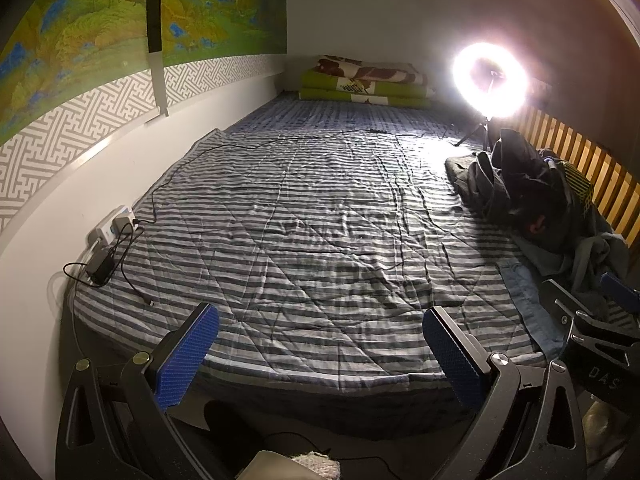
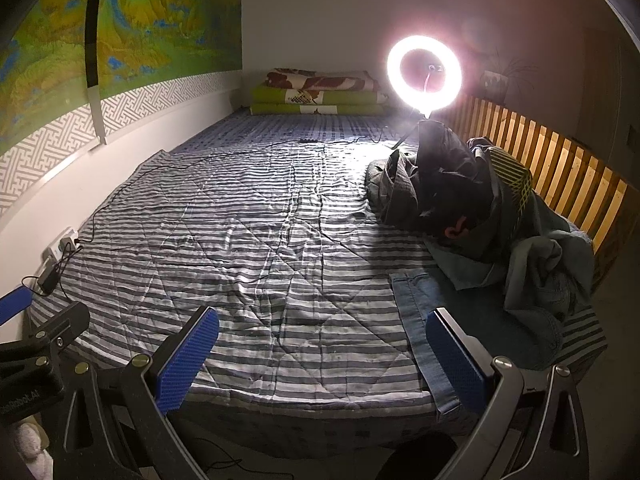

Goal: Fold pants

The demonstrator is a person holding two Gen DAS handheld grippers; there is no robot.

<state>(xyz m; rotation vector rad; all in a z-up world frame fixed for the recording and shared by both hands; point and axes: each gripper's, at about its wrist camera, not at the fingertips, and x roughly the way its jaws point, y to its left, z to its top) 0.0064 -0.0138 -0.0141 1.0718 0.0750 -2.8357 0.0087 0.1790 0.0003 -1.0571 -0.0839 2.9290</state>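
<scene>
A heap of clothes (image 2: 472, 200) lies on the right side of the striped bed (image 2: 260, 220); dark garments sit on top and blue denim pants (image 2: 424, 308) spread toward the near edge. In the left wrist view the same heap (image 1: 524, 184) sits at the right, with denim (image 1: 528, 300) below it. My left gripper (image 1: 320, 344) is open over the near edge of the bed with nothing between its blue pads. My right gripper (image 2: 322, 348) is open too, its right finger (image 2: 456, 356) just above the denim's near corner. The right gripper's body (image 1: 592, 324) shows at the left view's right edge.
A lit ring light (image 2: 424, 74) on a tripod stands at the far right of the bed. Folded quilts (image 2: 320, 94) are stacked at the far end. A power strip, charger (image 1: 104, 260) and cables lie by the left wall. A wooden slatted rail (image 2: 552, 168) runs along the right.
</scene>
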